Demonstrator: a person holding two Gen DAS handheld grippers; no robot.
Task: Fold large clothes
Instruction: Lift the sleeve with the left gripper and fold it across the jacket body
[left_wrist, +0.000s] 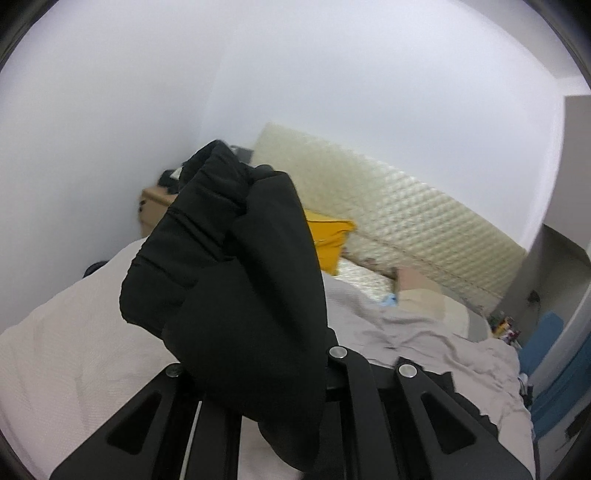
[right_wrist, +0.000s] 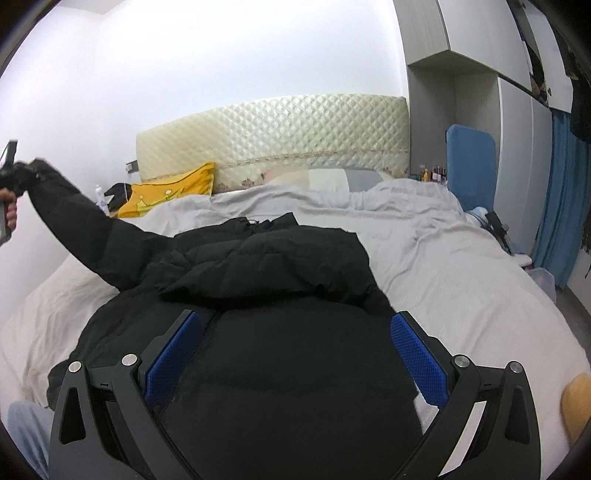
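Observation:
A black padded jacket (right_wrist: 280, 295) lies on the bed, its right sleeve folded across the chest. Its left sleeve (right_wrist: 74, 214) is stretched up and out to the left, held at the cuff by my left gripper (right_wrist: 11, 173). In the left wrist view the sleeve (left_wrist: 236, 280) bunches over the shut fingers and hides the tips of the left gripper (left_wrist: 255, 369). My right gripper (right_wrist: 295, 354) hovers just above the jacket's lower body, jaws wide open, blue pads (right_wrist: 173, 354) showing, holding nothing.
The bed has a pale grey-pink cover (right_wrist: 461, 280) and a cream quilted headboard (right_wrist: 280, 133). A yellow pillow (right_wrist: 173, 188) lies at the head left. A blue chair (right_wrist: 471, 166) and a wardrobe (right_wrist: 461, 92) stand on the right. A wooden nightstand (left_wrist: 157, 206) stands by the wall.

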